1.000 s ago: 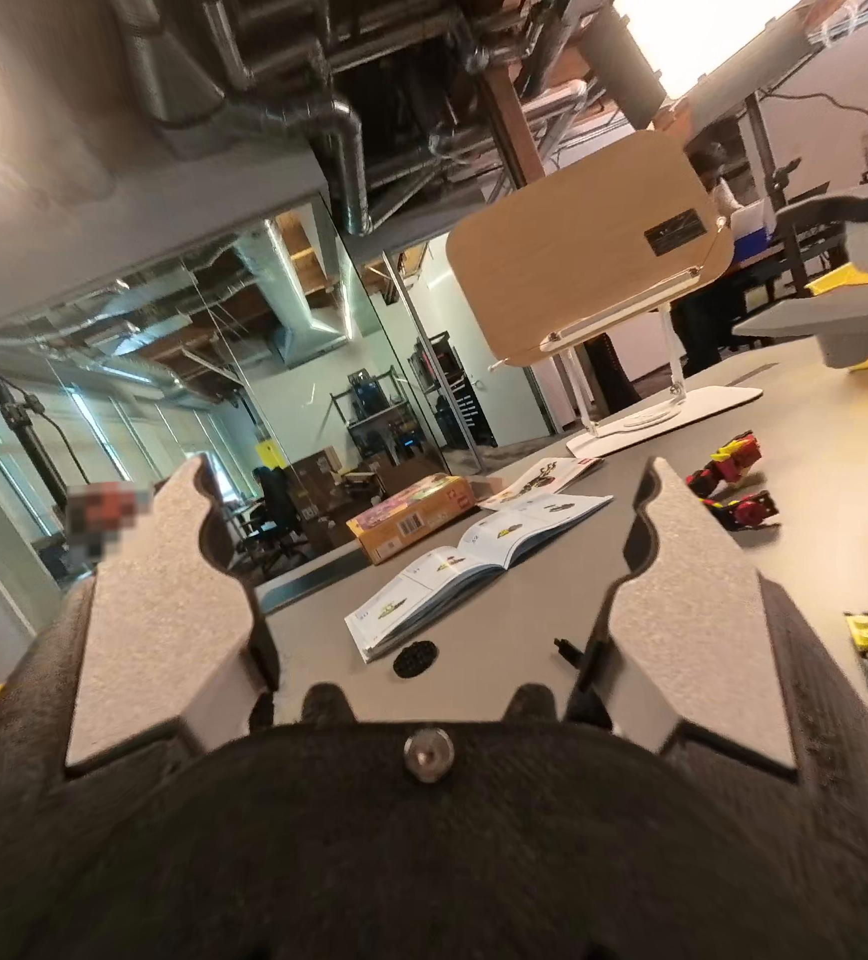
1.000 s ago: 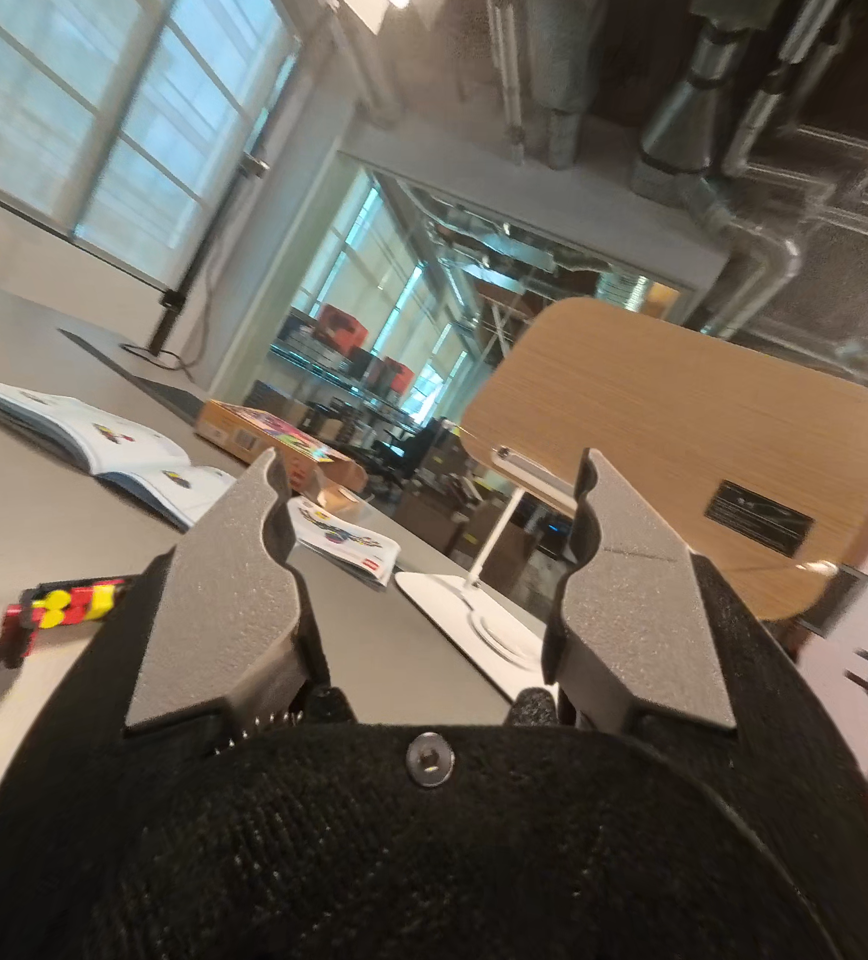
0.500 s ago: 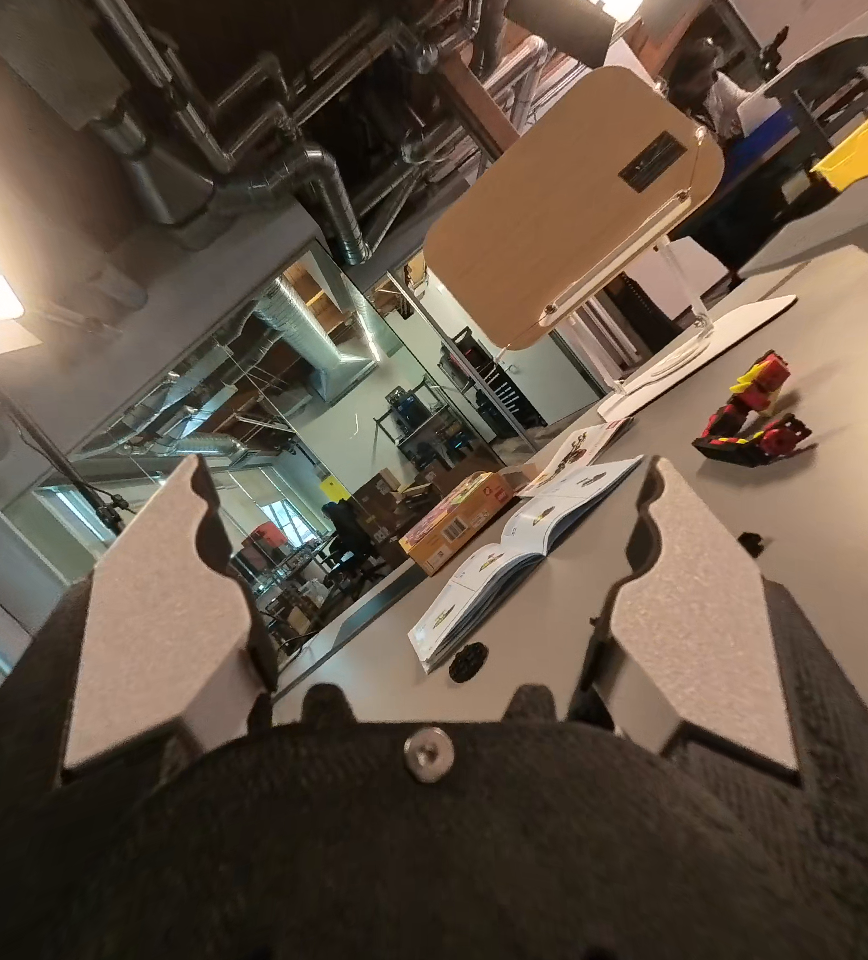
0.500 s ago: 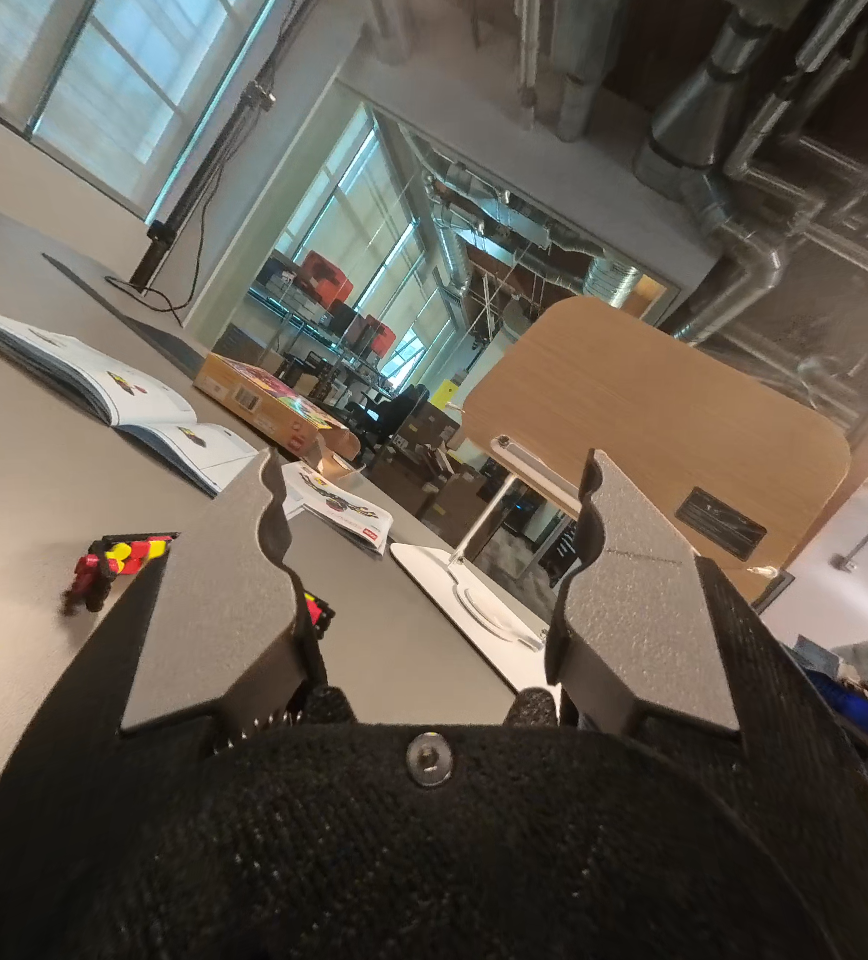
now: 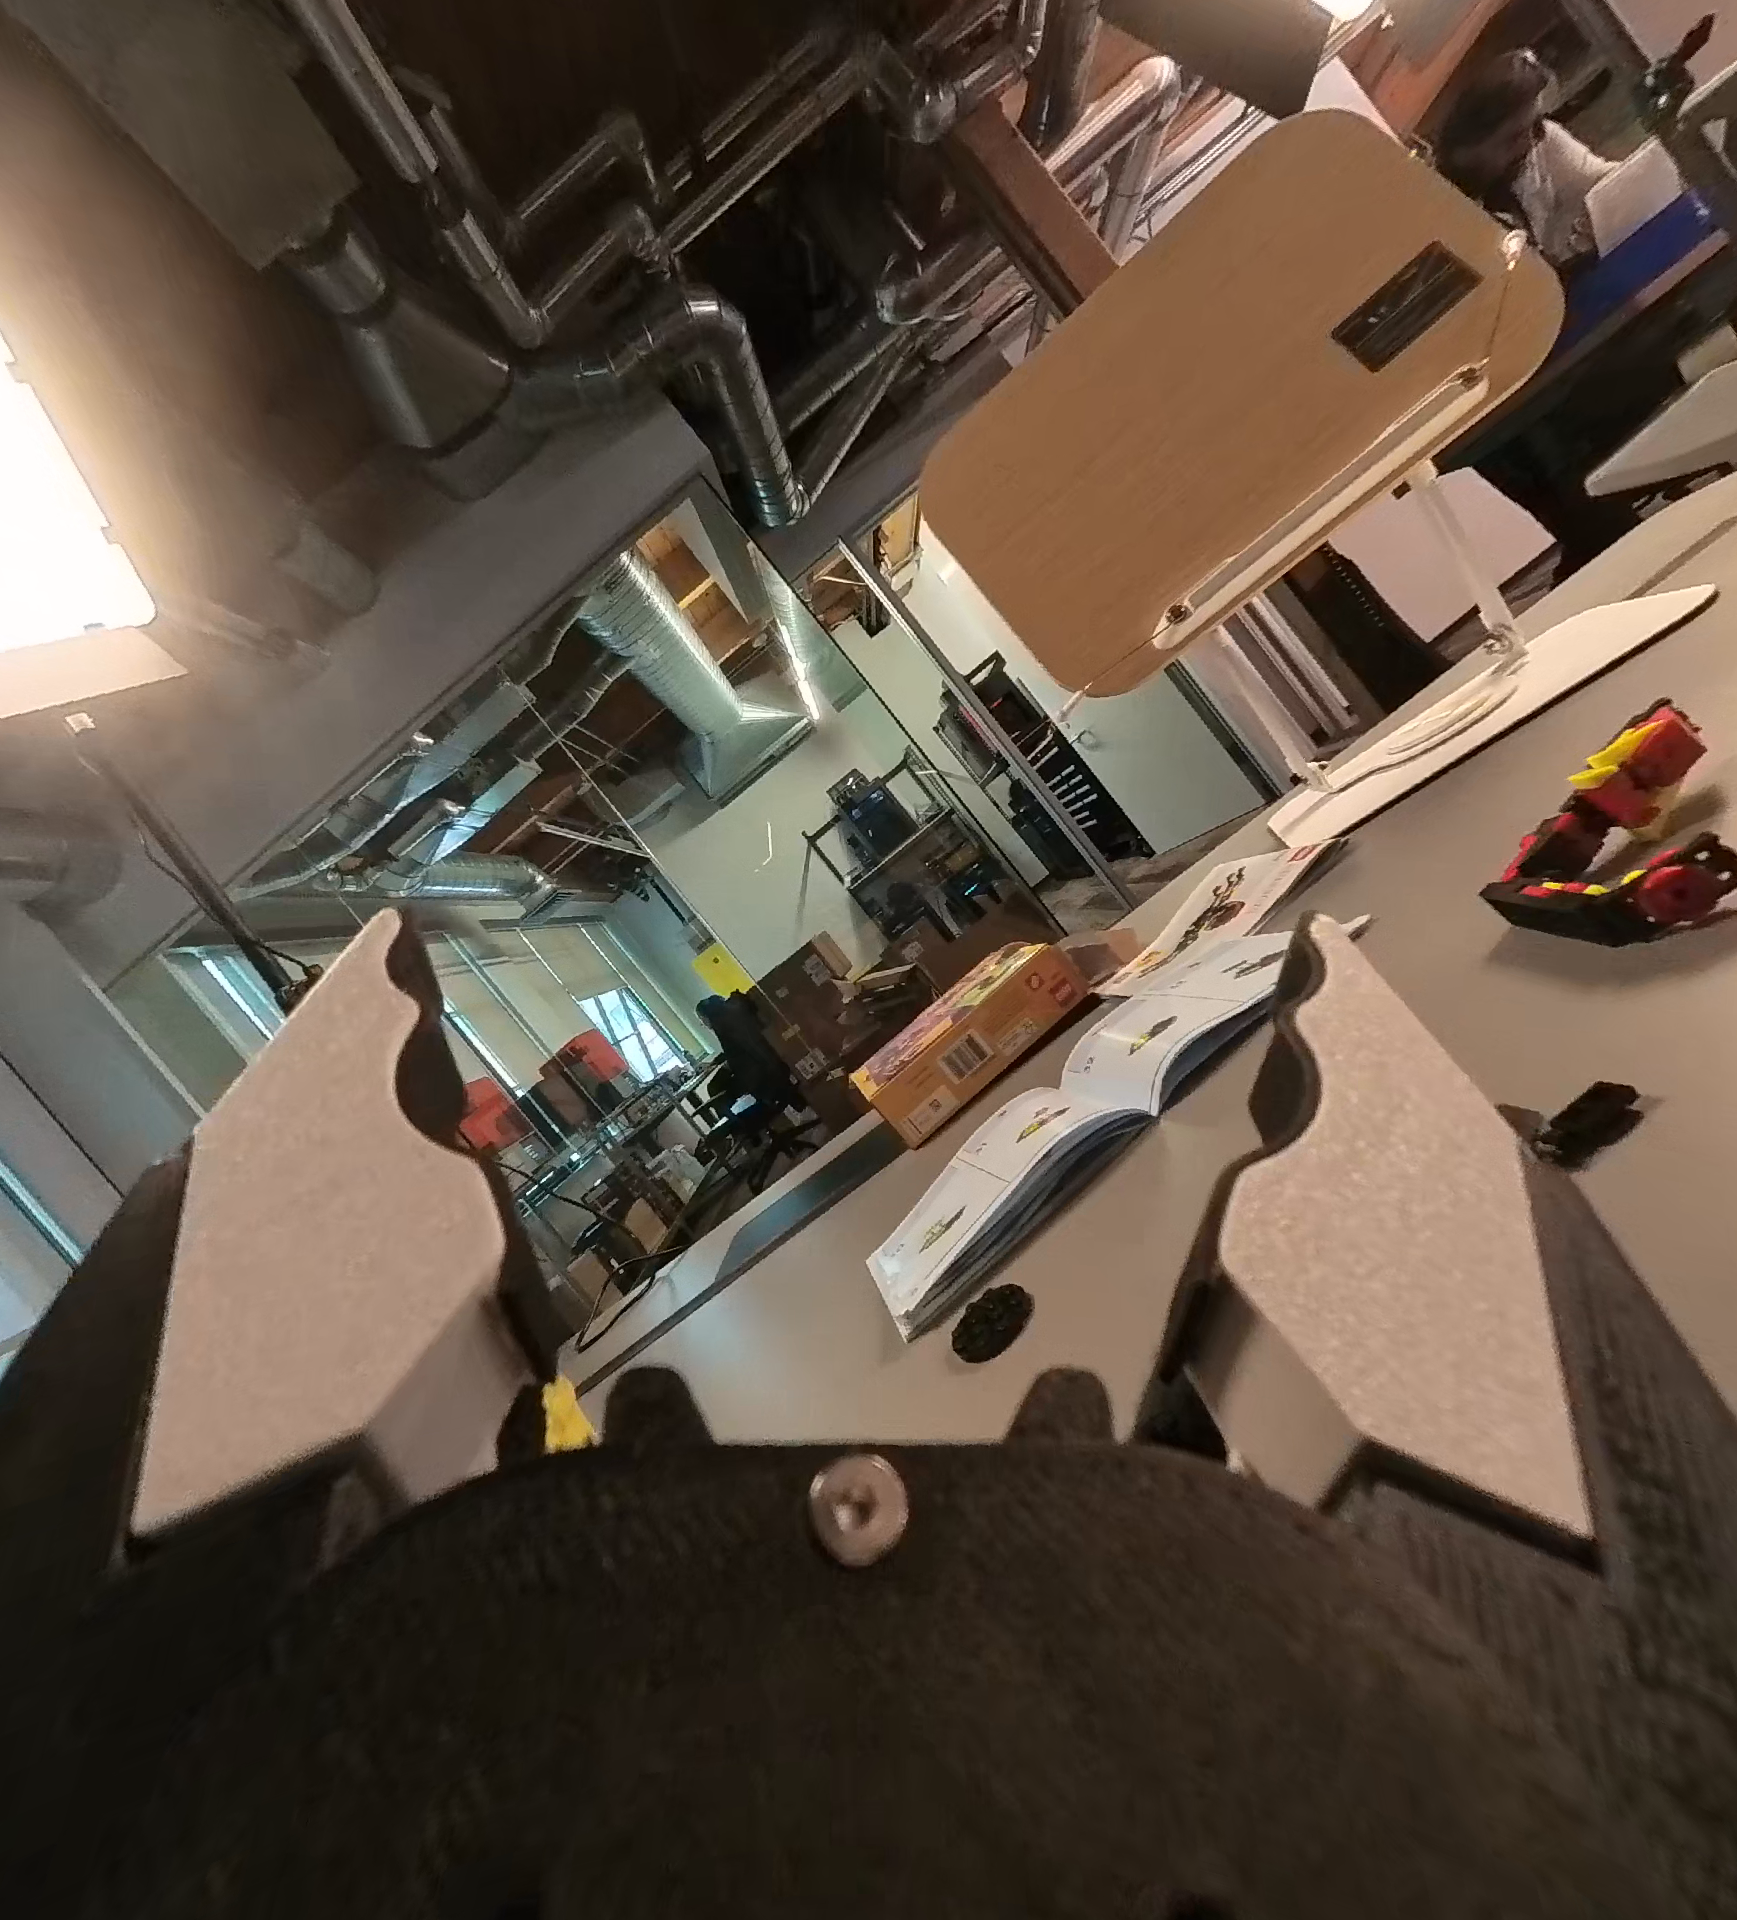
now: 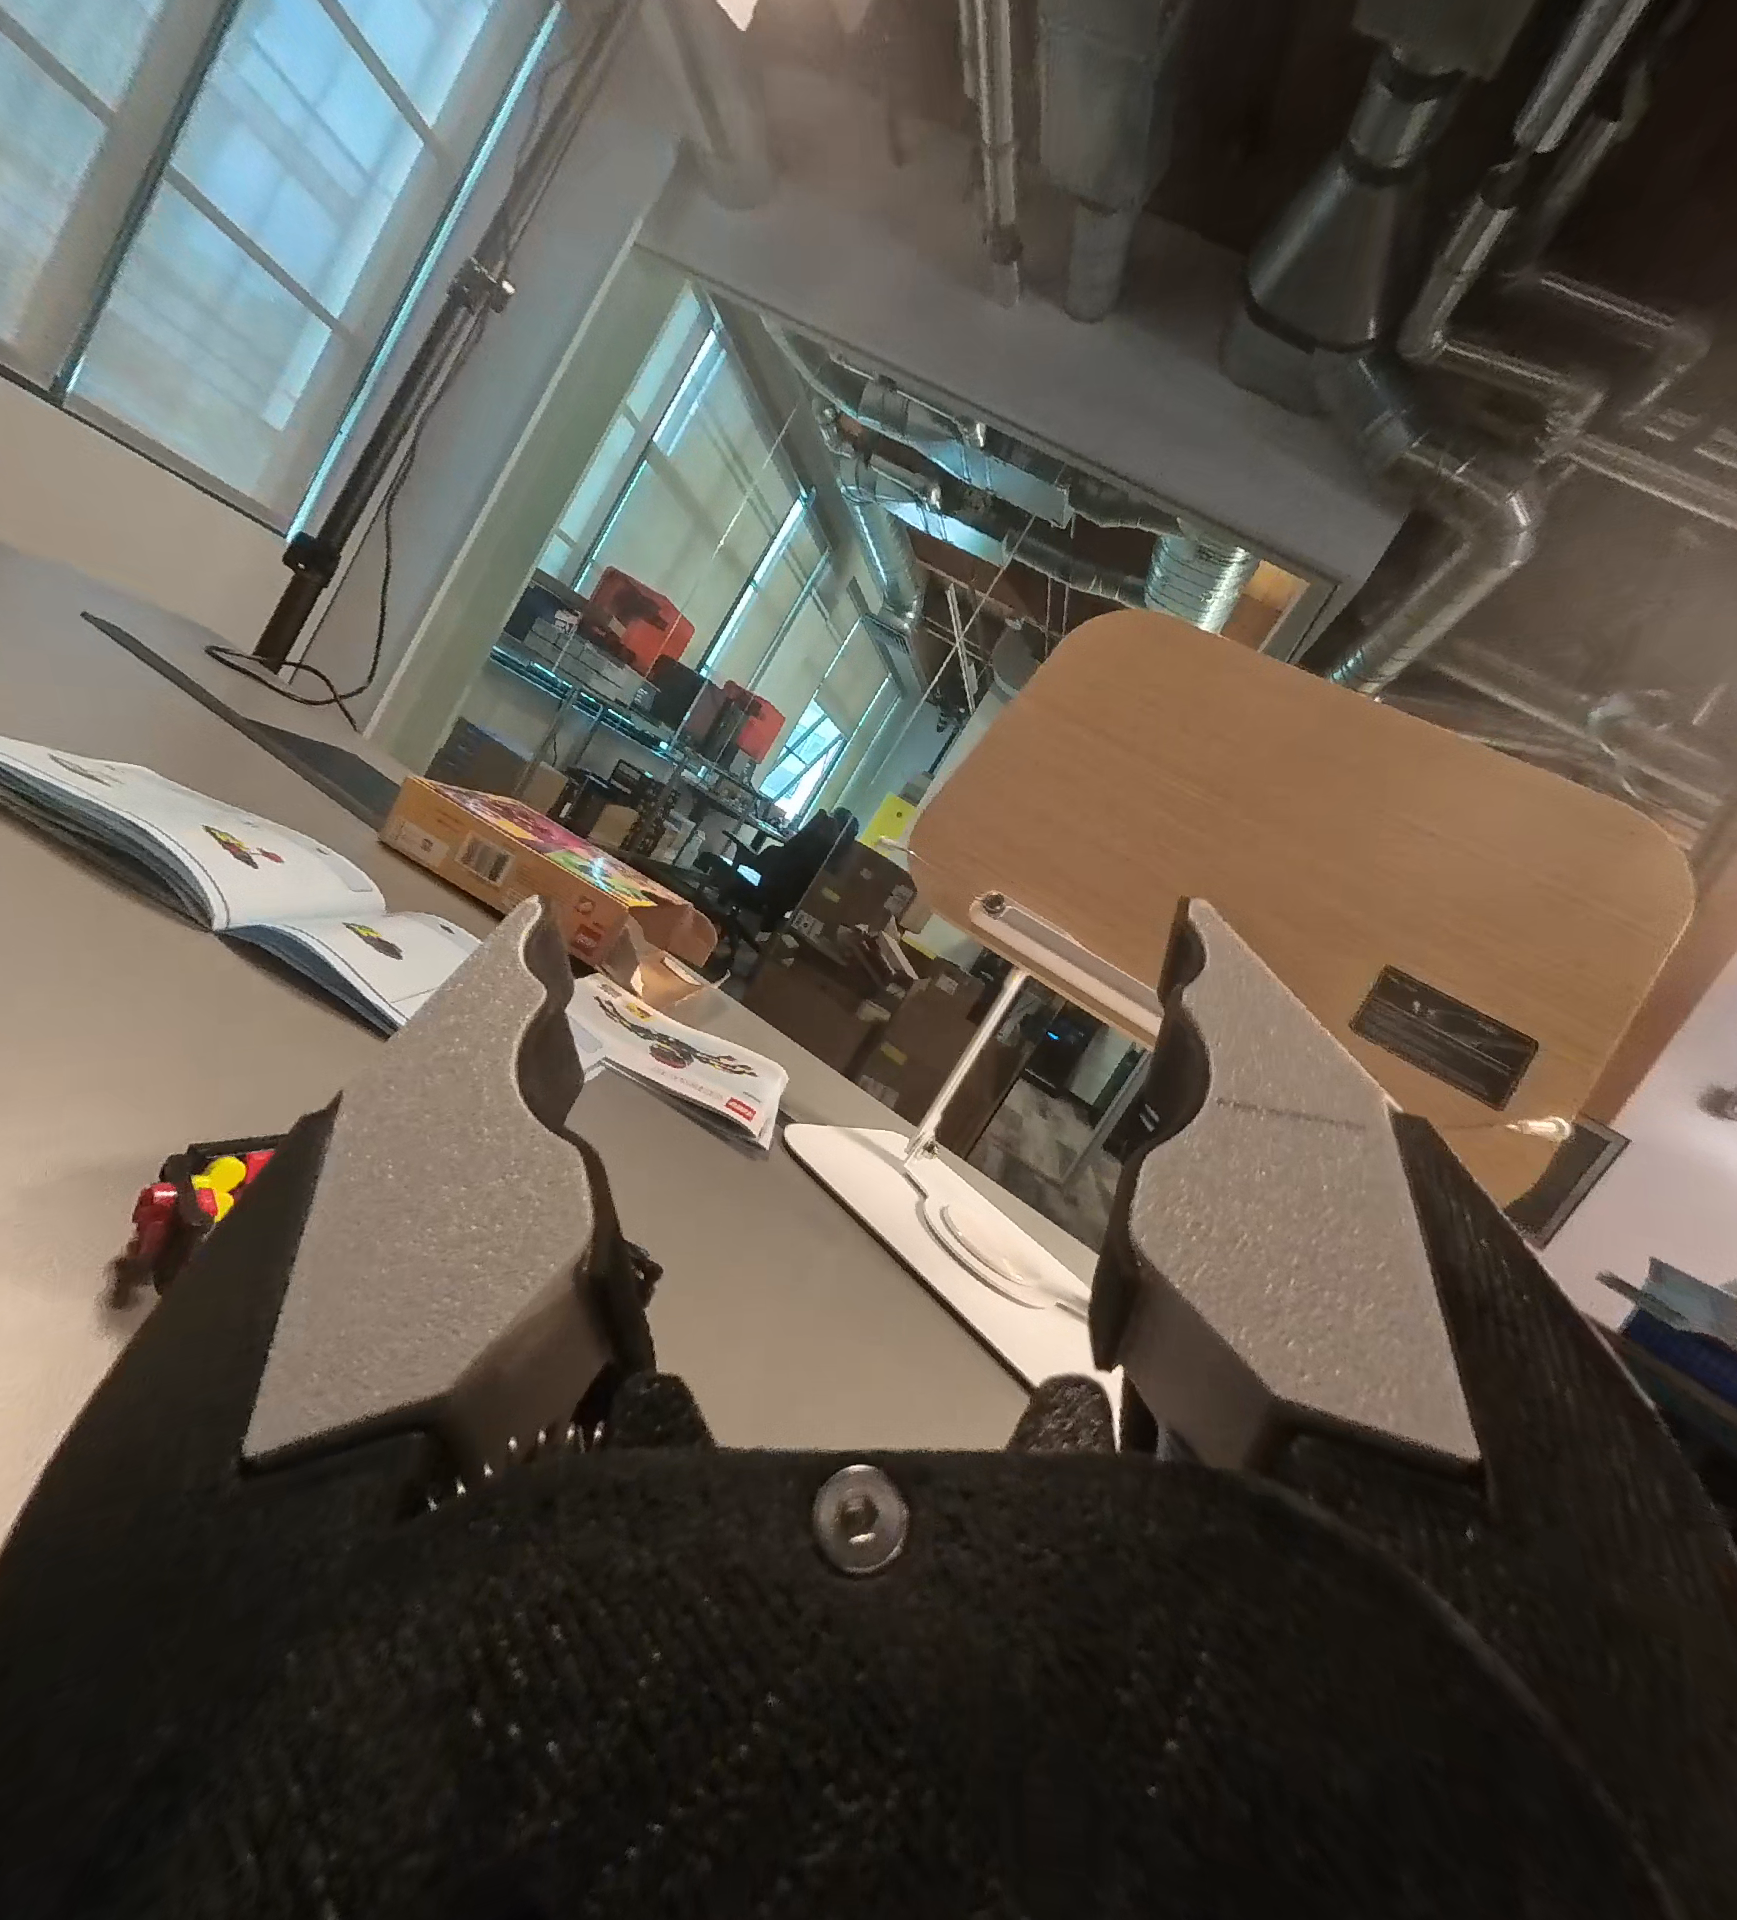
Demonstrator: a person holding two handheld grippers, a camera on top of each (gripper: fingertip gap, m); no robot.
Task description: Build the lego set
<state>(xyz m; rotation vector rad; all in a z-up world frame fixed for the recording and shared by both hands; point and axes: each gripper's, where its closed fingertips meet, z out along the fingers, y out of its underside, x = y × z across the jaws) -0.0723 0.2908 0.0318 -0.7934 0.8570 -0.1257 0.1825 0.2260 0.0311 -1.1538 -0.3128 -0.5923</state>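
Both grippers are open and empty, low over the grey table (image 5: pixel 1622 1039), tilted upward. My left gripper (image 5: pixel 853 997) looks past an open instruction booklet (image 5: pixel 1072 1122), with a round black piece (image 5: pixel 991 1322) beside it and a small black piece (image 5: pixel 1589 1117) to the right. A red, black and yellow lego assembly (image 5: pixel 1612 852) lies far right. My right gripper (image 6: pixel 859 987) sees part of that assembly (image 6: pixel 183 1195) behind its left finger (image 6: pixel 448 1164), plus the open booklet (image 6: pixel 220 883).
A wooden book stand (image 5: pixel 1228 405) on a white base (image 5: pixel 1487 707) stands at the back, also in the right wrist view (image 6: pixel 1311 894). The orange lego box (image 5: pixel 968 1039) and a second booklet (image 6: pixel 687 1060) lie near it. A person (image 5: pixel 1529 156) stands far right. It is some 11 centimetres from my left tips to the small black piece (image 5: pixel 1589 1117).
Both grippers tilted further upward and shifted. In the left wrist view the lego assembly slid to the right, and the yellow and black bricks and the other gripper left the frame. Both jaws stayed open.
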